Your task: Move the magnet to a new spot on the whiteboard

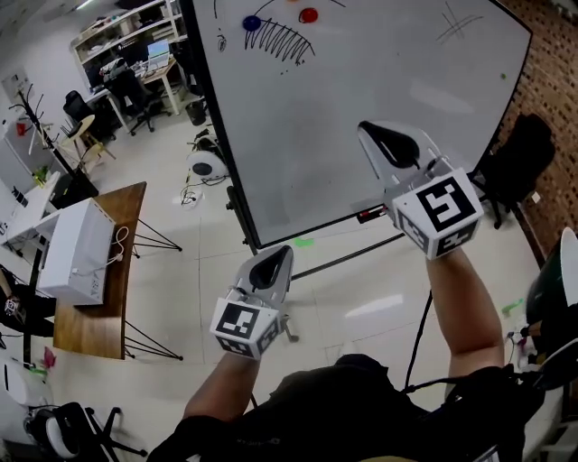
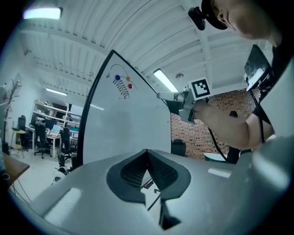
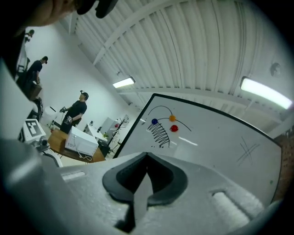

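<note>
The whiteboard (image 1: 361, 90) stands ahead on a wheeled frame. Near its top sit a blue magnet (image 1: 251, 23) and a red magnet (image 1: 308, 15) beside a black scribble. In the right gripper view the blue magnet (image 3: 154, 121), an orange magnet (image 3: 172, 118) and the red magnet (image 3: 174, 128) show together. My right gripper (image 1: 372, 133) is raised in front of the board's middle, shut and empty, well below the magnets. My left gripper (image 1: 275, 255) hangs lower, near the board's bottom left corner, also shut with nothing in it.
A wooden table (image 1: 99, 307) with a white box (image 1: 77, 248) stands at the left. Desks and office chairs (image 1: 135, 86) fill the back left. A black chair (image 1: 515, 162) sits by the brick wall at the right. A small dark object (image 1: 370, 214) lies on the board's tray.
</note>
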Motion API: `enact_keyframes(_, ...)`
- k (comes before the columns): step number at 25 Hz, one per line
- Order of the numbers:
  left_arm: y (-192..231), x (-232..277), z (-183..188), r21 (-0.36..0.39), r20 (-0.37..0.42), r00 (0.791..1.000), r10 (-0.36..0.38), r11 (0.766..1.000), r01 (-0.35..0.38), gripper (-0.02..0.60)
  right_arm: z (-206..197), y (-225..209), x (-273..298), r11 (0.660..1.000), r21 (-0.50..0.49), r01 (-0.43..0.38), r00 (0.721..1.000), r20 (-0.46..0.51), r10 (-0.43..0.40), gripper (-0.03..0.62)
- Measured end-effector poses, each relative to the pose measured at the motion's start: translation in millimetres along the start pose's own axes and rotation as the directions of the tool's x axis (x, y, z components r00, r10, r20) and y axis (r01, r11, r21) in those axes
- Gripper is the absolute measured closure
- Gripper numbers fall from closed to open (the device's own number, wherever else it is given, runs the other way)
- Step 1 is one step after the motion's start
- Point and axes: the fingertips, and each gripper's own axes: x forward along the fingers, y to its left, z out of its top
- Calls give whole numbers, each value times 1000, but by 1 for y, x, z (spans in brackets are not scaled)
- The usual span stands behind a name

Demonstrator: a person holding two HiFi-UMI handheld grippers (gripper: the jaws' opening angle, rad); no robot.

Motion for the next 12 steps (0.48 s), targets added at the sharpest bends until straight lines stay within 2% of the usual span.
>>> enact_keyframes(5,-26,4,-1,0,10,1000,-1,1000,1,566,-19,31,-48,987,140,-84,995,62,76,592)
enact_keyframes(9,-44,8,2,-4,41,998,48,999,-48,565,-46,60,-85,961,197,-194,980,78,182,592)
enact_keyframes(12,-66,17,2,-14,56,994,98,995,-98,566,-80,61,-122,937,256,-239,971,53,233,592)
